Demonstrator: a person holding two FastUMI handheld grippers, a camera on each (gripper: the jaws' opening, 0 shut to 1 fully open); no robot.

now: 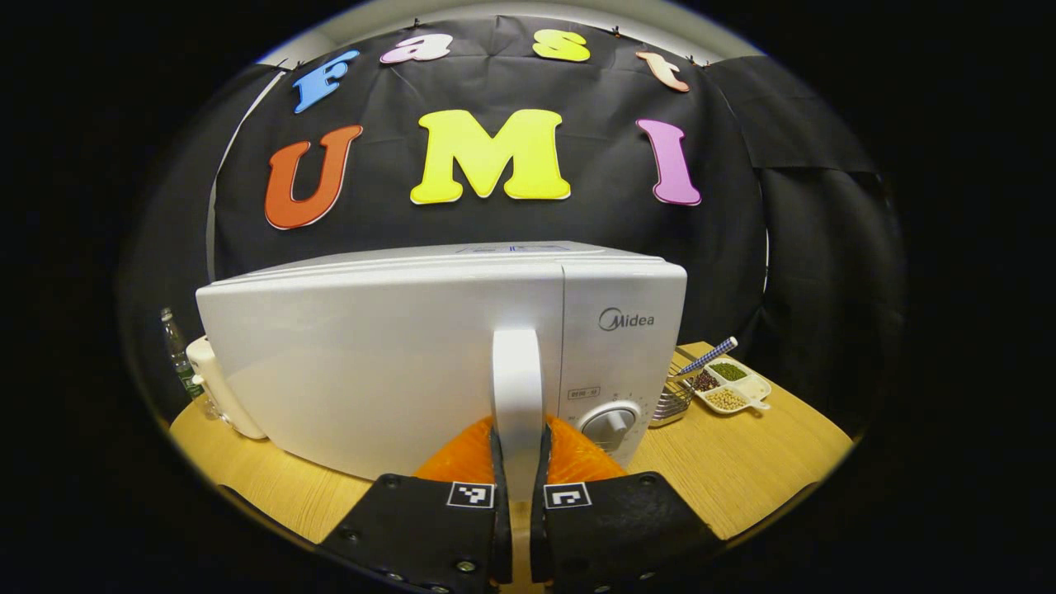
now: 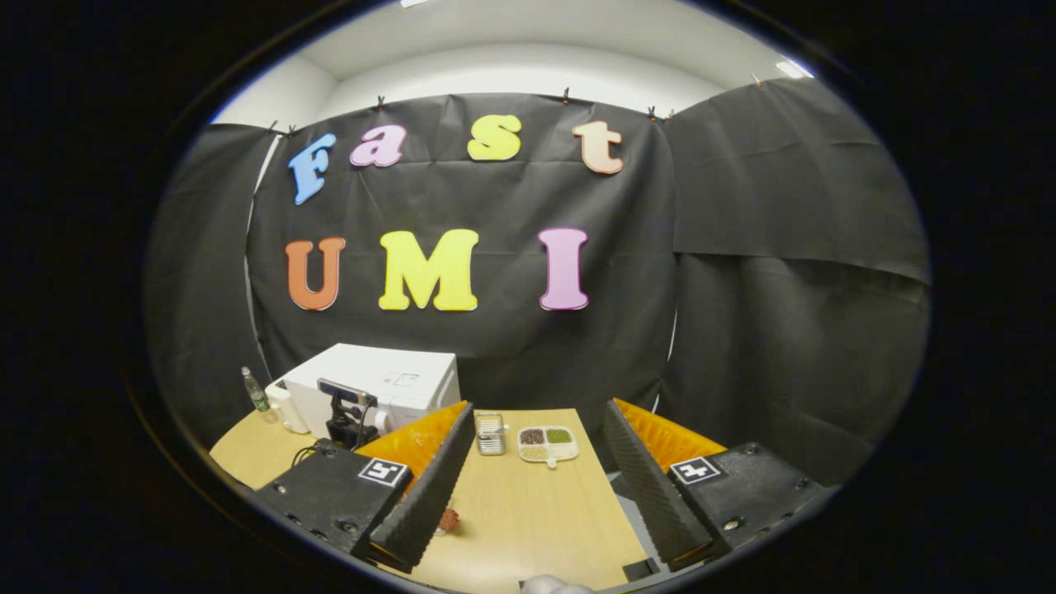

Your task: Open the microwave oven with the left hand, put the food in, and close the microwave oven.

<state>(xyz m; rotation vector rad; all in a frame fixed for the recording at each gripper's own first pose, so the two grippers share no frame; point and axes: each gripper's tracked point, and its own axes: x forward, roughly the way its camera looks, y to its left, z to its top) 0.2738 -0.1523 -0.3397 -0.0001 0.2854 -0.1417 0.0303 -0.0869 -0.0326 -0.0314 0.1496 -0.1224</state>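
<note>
On the wooden counter (image 1: 742, 462), the white microwave (image 1: 396, 346) is standing shut; the left tool (image 1: 518, 487) is clenching its door handle (image 1: 517, 396), while the right tool (image 2: 536, 487) is hanging released above the counter.

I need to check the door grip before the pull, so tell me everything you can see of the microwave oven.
The microwave oven is a white, glossy box standing on the wooden table, its door shut. A white vertical handle runs down the door's right edge, beside a control panel with a round knob. The left gripper is closed on that handle, one finger on each side. In the right gripper view the oven sits at the table's far left.
</note>
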